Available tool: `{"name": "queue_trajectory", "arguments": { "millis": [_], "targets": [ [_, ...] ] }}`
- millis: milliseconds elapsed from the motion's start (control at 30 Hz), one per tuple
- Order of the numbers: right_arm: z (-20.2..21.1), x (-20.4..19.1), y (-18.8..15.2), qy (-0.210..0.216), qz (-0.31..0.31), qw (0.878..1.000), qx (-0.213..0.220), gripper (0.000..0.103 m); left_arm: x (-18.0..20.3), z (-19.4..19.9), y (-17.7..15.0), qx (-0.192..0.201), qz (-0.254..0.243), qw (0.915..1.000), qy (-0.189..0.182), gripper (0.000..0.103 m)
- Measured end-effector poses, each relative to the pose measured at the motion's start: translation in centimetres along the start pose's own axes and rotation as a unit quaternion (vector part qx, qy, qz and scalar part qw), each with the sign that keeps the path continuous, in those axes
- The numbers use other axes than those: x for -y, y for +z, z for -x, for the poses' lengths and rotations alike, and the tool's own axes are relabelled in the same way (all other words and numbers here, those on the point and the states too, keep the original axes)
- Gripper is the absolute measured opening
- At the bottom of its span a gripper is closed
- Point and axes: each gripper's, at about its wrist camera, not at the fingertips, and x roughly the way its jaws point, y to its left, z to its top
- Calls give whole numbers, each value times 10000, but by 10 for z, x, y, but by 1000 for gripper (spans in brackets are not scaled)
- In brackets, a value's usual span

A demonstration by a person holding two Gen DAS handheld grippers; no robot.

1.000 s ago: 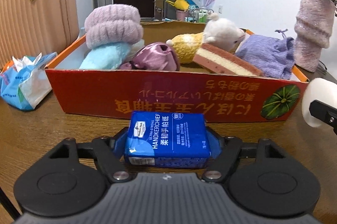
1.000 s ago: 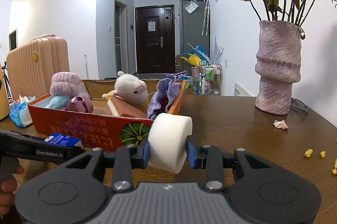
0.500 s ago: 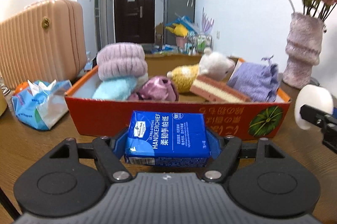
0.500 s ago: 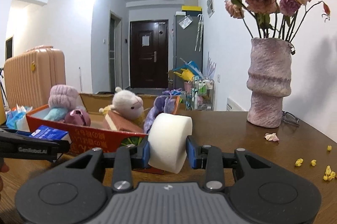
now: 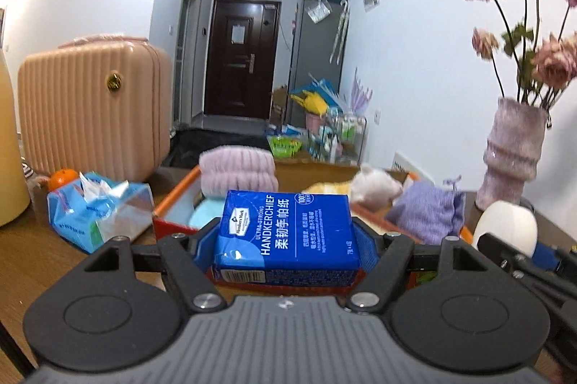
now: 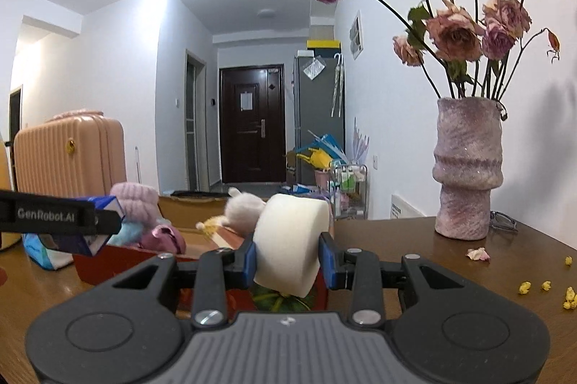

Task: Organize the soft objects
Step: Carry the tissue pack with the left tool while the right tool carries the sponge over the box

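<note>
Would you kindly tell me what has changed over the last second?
Both claws rose: the left claw lifted the tissue pack above the red box's front wall, the right claw raised the foam roll. Both grips unchanged; the box contents stayed put.

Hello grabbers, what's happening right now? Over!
Left gripper shut on blue tissue pack. Right gripper shut on white foam roll. Both held near the red box of soft things. Nothing blocking.
</note>
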Motion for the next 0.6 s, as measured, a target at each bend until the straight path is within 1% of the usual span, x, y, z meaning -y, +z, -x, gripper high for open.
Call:
{"name": "queue_trajectory", "arguments": {
  "millis": [233, 400, 600],
  "targets": [
    [-4, -22, 8, 30, -118, 9996, 255, 34, -10, -1, 13, 210, 201, 9995, 80, 75],
    [-13, -37, 13, 63, -118, 9991, 393, 34, -17, -8, 21, 377, 245, 9988, 167, 75],
    [-29, -46, 19, 70, -127, 9987, 492, 34, -21, -25, 29, 406, 309, 9984, 229, 75]
  ]
}}
